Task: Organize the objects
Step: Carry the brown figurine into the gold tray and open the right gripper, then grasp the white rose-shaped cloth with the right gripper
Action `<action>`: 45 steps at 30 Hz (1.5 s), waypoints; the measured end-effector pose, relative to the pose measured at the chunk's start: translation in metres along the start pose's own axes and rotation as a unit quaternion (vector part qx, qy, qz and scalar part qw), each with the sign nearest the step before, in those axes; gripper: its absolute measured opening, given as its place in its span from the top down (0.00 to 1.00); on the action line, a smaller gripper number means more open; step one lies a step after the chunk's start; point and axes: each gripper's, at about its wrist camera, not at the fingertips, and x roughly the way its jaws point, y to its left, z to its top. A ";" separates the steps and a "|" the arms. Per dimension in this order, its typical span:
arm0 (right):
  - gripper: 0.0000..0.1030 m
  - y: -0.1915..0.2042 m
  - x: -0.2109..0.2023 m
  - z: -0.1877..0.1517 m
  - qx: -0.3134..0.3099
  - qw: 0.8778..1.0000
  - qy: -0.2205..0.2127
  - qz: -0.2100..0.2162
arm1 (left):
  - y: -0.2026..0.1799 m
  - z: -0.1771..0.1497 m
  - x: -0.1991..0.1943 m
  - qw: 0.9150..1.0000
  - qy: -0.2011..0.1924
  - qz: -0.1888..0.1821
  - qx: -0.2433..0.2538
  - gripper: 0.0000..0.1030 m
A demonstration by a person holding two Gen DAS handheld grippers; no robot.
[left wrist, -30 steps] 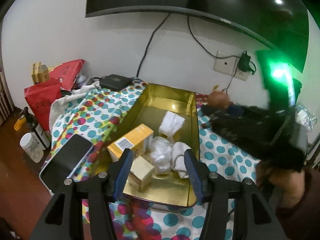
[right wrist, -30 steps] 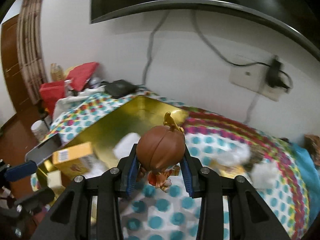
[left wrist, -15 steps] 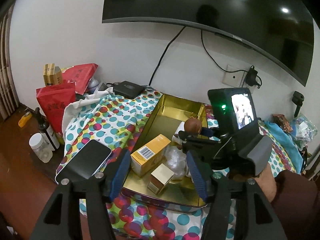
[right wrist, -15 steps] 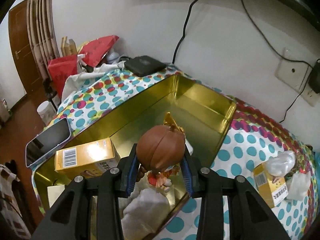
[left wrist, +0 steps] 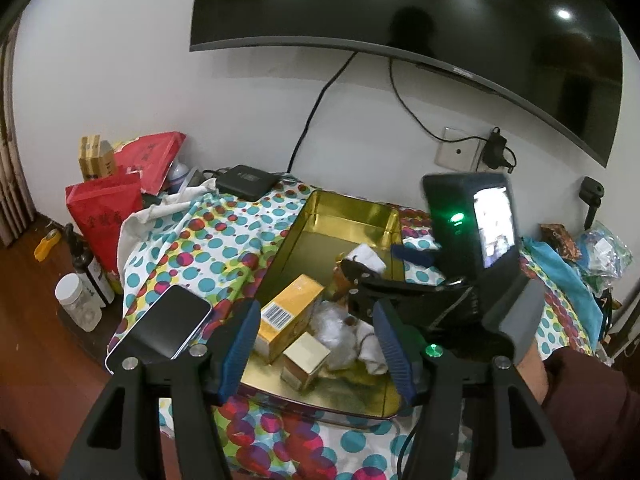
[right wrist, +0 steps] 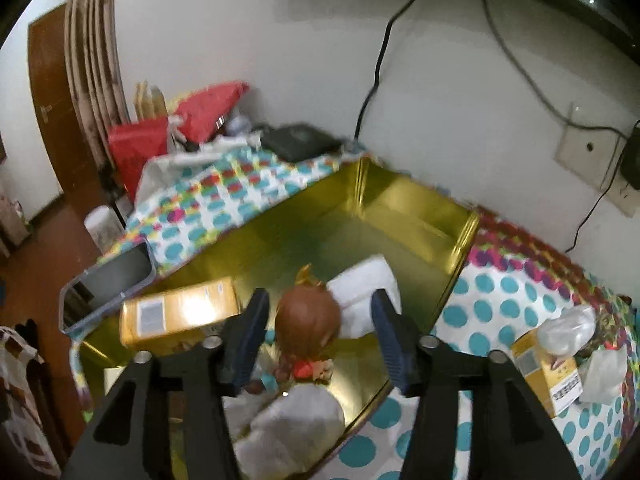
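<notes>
A gold tin is seen open on a desk covered with a dotted cloth. The right gripper is held over the tin's near half, and its fingers have just been opening: a gap is visible on both sides of the doll, whose brown head sits between them, untouched by either pad. The doll is placed inside the tin, just right of a yellow box and in front of a white packet. More white wrapping is seen at the tin's near edge.

The left gripper is held at the tin's near end with its fingers apart and nothing between them. Below it a small gold box lies in the tin. A phone lies on the cloth just left of the tin.

Outside the tin, on the right, a second yellow box and crumpled plastic are left on the cloth. A black box is set at the far edge, near the wall.
</notes>
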 end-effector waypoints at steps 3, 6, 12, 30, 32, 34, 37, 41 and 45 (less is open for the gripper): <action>0.36 -0.008 -0.012 0.005 0.005 0.999 -0.031 -0.019 | -0.011 0.003 0.000 1.000 0.000 -0.008 0.009 0.42; 0.34 -0.031 -0.037 -0.002 0.016 0.997 -0.052 -0.046 | -0.026 0.005 0.003 1.000 0.000 -0.018 0.019 0.42; 0.29 -0.093 -0.057 -0.024 0.070 0.989 -0.063 -0.113 | -0.059 0.002 0.023 0.998 0.024 -0.037 0.046 0.42; 0.17 -0.199 -0.010 -0.066 0.124 0.967 0.000 -0.222 | -0.141 0.007 0.071 0.989 0.061 -0.045 0.129 0.42; 0.17 -0.202 -0.007 -0.068 0.131 0.967 0.003 -0.218 | -0.149 0.011 0.079 0.988 0.062 -0.041 0.136 0.42; 0.18 -0.208 -0.006 -0.067 0.143 0.968 0.001 -0.208 | -0.156 0.015 0.088 0.987 0.061 -0.047 0.140 0.42; 0.40 -0.217 -0.002 -0.068 0.159 0.968 0.009 -0.194 | -0.168 0.019 0.107 0.985 0.062 -0.047 0.152 0.42; 0.50 -0.222 0.004 -0.070 0.172 0.971 0.023 -0.168 | -0.185 0.024 0.131 0.982 0.068 -0.039 0.172 0.42; 0.62 -0.216 0.005 -0.069 0.158 0.972 0.026 -0.174 | -0.200 0.028 0.153 0.979 0.066 -0.035 0.189 0.42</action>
